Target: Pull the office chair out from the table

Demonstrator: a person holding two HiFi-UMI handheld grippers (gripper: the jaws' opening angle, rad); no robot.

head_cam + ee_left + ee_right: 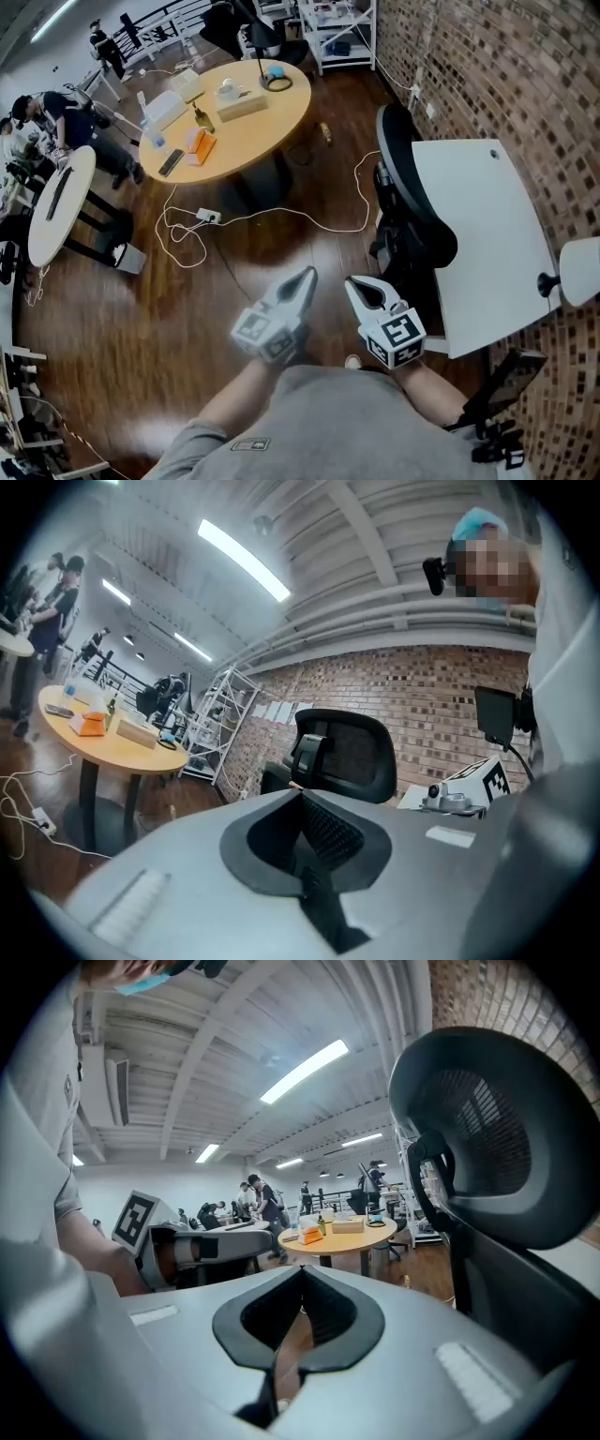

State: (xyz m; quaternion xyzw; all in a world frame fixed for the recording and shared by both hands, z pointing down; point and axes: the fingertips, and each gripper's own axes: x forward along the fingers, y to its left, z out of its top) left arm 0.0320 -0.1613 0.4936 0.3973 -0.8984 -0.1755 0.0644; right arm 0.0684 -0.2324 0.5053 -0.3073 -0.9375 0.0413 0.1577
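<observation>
Two tools with jaws closed and empty: left tool (302, 281) and right tool (361, 291), side by side above the wood floor (187, 356). Black office chair (410, 202) stands tucked against the white surface (487, 234), near the right tool, not gripped.

Office chair (412, 202) seat unseen beneath table (483, 225)

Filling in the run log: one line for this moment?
left tool: shut, empty | right tool: shut, empty | office chair: at white table, not gripped
</observation>
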